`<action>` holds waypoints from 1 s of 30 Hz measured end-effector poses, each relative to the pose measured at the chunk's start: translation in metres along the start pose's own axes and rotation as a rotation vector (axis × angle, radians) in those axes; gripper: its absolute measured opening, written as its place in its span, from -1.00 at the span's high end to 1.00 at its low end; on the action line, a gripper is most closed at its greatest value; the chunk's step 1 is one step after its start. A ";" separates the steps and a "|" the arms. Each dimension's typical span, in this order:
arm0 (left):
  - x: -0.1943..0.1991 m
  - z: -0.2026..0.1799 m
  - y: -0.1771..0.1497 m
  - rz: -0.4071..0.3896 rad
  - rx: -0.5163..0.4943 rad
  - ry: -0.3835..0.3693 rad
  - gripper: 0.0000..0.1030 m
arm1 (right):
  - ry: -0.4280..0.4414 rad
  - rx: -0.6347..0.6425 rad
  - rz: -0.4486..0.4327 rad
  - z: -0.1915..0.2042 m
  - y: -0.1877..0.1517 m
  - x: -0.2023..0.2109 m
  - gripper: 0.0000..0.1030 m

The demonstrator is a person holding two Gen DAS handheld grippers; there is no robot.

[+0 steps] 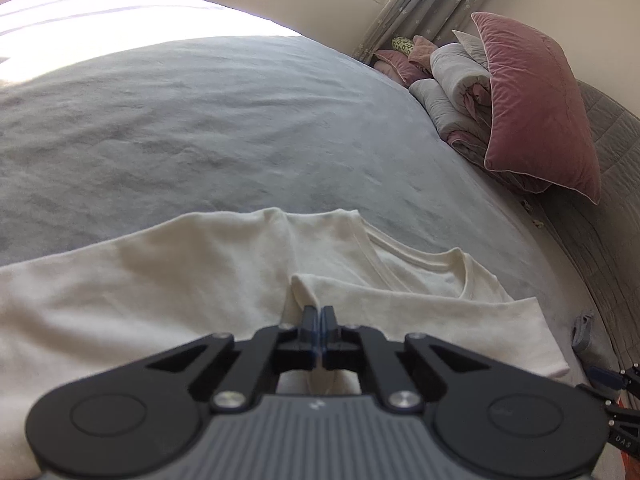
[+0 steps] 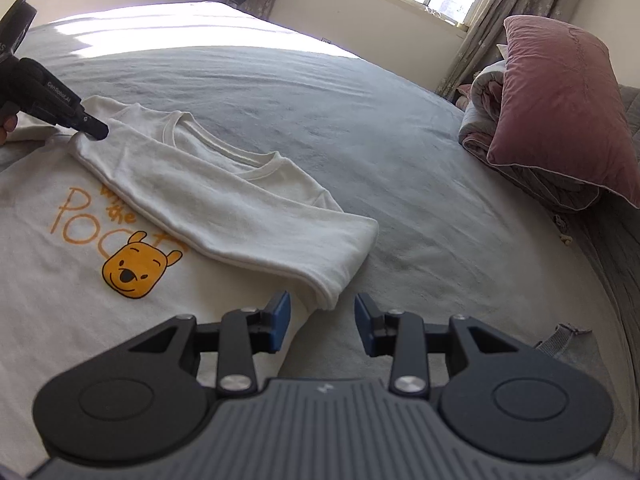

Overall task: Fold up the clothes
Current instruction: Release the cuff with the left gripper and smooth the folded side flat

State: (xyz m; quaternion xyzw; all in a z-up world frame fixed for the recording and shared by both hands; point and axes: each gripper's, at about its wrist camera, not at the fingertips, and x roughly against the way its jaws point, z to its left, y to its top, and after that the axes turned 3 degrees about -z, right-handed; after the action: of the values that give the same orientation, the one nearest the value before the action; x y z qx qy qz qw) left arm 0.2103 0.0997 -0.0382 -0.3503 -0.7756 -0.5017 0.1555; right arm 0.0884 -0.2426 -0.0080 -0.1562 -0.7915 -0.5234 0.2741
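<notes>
A cream T-shirt (image 2: 224,196) is spread on the grey bed (image 2: 360,120), with one side folded over across the yellow bear print (image 2: 136,272). A pinch of the folded fabric is clenched between the closed jaws of the left gripper (image 1: 319,312), near the collar (image 1: 424,264). The right gripper (image 2: 322,320) is held with its jaws released, just short of the folded sleeve end, grasping nothing. A pink pillow (image 2: 560,108) is propped on rolled bedding (image 1: 460,92) by the headboard.
</notes>
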 end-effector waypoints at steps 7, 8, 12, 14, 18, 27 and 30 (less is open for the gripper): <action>0.020 -0.013 0.015 -0.083 -0.063 0.003 0.97 | 0.035 -0.147 -0.025 -0.020 0.015 -0.013 0.26; 0.021 -0.014 0.017 -0.091 -0.077 0.014 0.97 | 0.040 -0.175 -0.022 -0.025 0.017 -0.018 0.26; 0.024 -0.009 0.021 -0.112 -0.075 0.051 0.97 | 0.072 -0.315 -0.019 -0.044 0.021 -0.039 0.26; 0.023 -0.005 0.021 -0.115 -0.080 0.071 0.97 | 0.093 -0.391 -0.016 -0.053 0.022 -0.050 0.26; 0.018 0.000 0.020 -0.101 -0.081 0.106 0.97 | 0.114 -0.503 -0.017 -0.062 0.021 -0.071 0.26; 0.005 0.008 0.014 -0.065 -0.080 0.178 0.85 | 0.107 -0.485 0.015 -0.047 0.015 -0.105 0.43; 0.015 0.004 0.017 -0.096 -0.079 0.175 0.85 | 0.087 -0.459 0.012 -0.044 0.015 -0.101 0.44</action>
State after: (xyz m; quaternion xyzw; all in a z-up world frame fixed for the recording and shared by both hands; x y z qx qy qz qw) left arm 0.2124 0.1132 -0.0199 -0.2733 -0.7545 -0.5674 0.1846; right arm 0.1896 -0.2730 -0.0437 -0.1965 -0.6383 -0.6941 0.2687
